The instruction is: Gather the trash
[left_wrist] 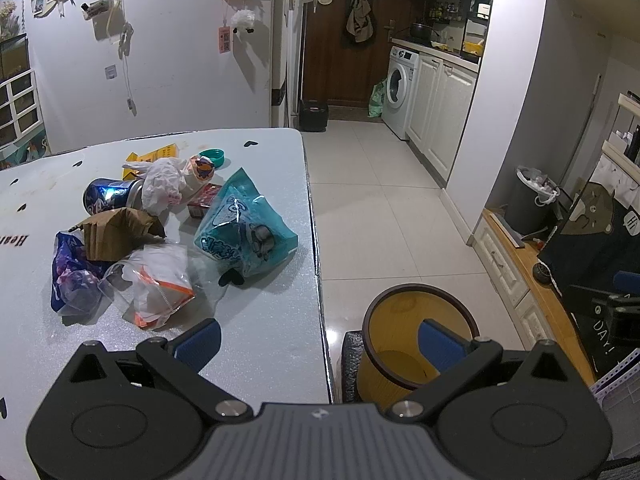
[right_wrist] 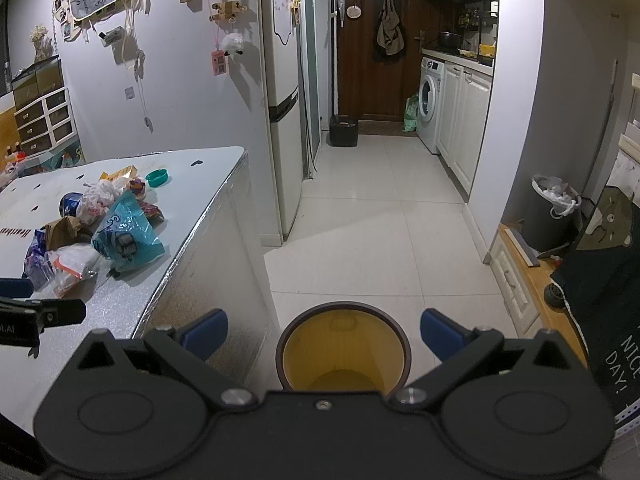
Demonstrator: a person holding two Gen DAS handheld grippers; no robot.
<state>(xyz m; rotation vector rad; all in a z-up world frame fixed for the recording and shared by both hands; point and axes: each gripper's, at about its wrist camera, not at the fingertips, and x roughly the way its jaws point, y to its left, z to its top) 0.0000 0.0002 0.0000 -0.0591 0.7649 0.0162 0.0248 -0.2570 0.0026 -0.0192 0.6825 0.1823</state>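
Note:
A heap of trash lies on the white table [left_wrist: 248, 344]: a teal plastic bag [left_wrist: 244, 228], a brown paper bag [left_wrist: 116, 232], a blue can [left_wrist: 108, 194], a crumpled white bag [left_wrist: 164, 184], a clear bag with orange trim [left_wrist: 160, 284], a purple wrapper [left_wrist: 68, 276] and a teal lid [left_wrist: 213, 157]. My left gripper [left_wrist: 320, 340] hangs open over the table's right edge, nothing between its fingers. A yellow bin [right_wrist: 344, 348] with a dark rim stands on the floor beside the table. My right gripper [right_wrist: 324, 332] is open above the bin, empty.
The table's right edge [right_wrist: 200, 224] drops to a tiled floor [right_wrist: 380, 232]. A fridge [right_wrist: 280, 92] stands behind the table. A grey waste bin [right_wrist: 554, 216] with a white liner sits at the right by a wooden shelf. The left gripper shows at the left edge of the right wrist view.

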